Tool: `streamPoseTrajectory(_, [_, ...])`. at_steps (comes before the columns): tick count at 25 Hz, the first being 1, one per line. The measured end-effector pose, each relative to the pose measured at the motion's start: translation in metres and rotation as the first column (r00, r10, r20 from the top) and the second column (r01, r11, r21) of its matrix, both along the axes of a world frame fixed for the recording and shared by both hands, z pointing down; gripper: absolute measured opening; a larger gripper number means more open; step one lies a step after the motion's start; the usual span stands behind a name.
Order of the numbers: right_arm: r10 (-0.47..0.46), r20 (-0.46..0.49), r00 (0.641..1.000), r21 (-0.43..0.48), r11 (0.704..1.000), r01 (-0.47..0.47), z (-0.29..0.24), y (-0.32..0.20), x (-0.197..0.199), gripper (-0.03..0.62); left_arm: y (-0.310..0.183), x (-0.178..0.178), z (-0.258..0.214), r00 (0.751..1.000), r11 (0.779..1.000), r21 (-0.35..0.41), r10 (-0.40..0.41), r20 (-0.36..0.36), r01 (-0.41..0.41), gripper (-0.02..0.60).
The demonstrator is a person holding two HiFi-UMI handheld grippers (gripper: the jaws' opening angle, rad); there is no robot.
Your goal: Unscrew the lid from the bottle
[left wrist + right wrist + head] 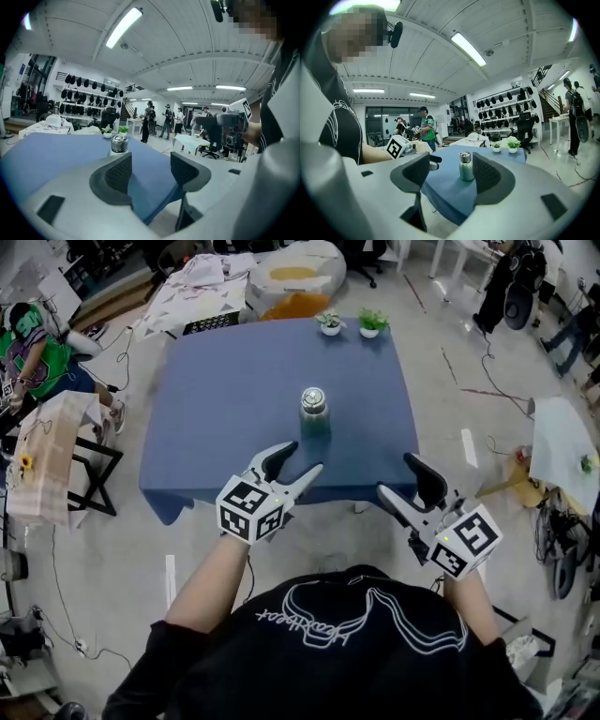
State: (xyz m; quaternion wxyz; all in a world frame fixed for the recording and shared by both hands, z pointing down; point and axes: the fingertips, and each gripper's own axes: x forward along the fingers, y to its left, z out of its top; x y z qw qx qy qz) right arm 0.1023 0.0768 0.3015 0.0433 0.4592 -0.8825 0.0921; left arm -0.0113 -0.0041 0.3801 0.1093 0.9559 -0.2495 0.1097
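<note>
Bottle (314, 413) stands upright near the middle of the blue surface (216, 399), with its metal lid (312, 397) screwed on and nothing touching it.

At the left, the left hand-held gripper (300, 458) hangs over the near edge of the surface. It points toward the bottle but is well short of it. Its own view shows the jaws apart with only blue cloth between them. The bottle (119, 143) shows there just above the left pad, farther off and not between the pads.

In the middle, beyond the bottle, two small plants (330, 323) sit at the far edge, well clear of the work.

At the right, the right hand-held gripper (398, 476) is off the near right corner of the surface, its jaws likewise spread and empty. In its view the bottle (465, 166) lines up with the gap between the pads, yet it stands well away on the surface.

This looks like the approach step: neither side has a grip and the lid has not been turned.

The next move probably calls for bringing both sides in to the bottle. One would clamp the body low to keep it from spinning. The other would close squarely on the lid at its own height before any twist.

The body looks smooth, so a light grip may slip. A nudge before the body is clamped could tip the bottle over.
</note>
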Motion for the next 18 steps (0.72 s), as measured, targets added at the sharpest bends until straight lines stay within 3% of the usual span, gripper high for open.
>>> streamPoseTrajectory(3, [-0.013,-0.014,1.0,-0.017,1.0,0.012,0.01,-0.009,-0.002,0.279,-0.025,0.0,0.012,1.0,1.0,-0.001,-0.014,0.013,0.014,0.257])
streamPoseTrajectory(7, [-0.014,-0.01,1.0,-0.026,1.0,0.014,0.016,-0.023,0.002,0.279,-0.053,0.004,0.035,0.994,0.999,0.039,-0.031,0.103,0.027,0.283])
streamPoseTrajectory(12, [-0.039,-0.009,0.999,-0.035,0.999,0.038,0.026,-0.043,0.008,0.279,-0.078,0.009,0.068,0.985,0.998,0.023,-0.057,0.165,0.054,0.313])
streamPoseTrajectory(18, [-0.095,-0.017,0.995,-0.053,0.994,0.094,0.039,-0.084,0.011,0.281,-0.102,0.024,0.095,0.97,0.999,0.045,-0.023,0.24,0.013,0.328])
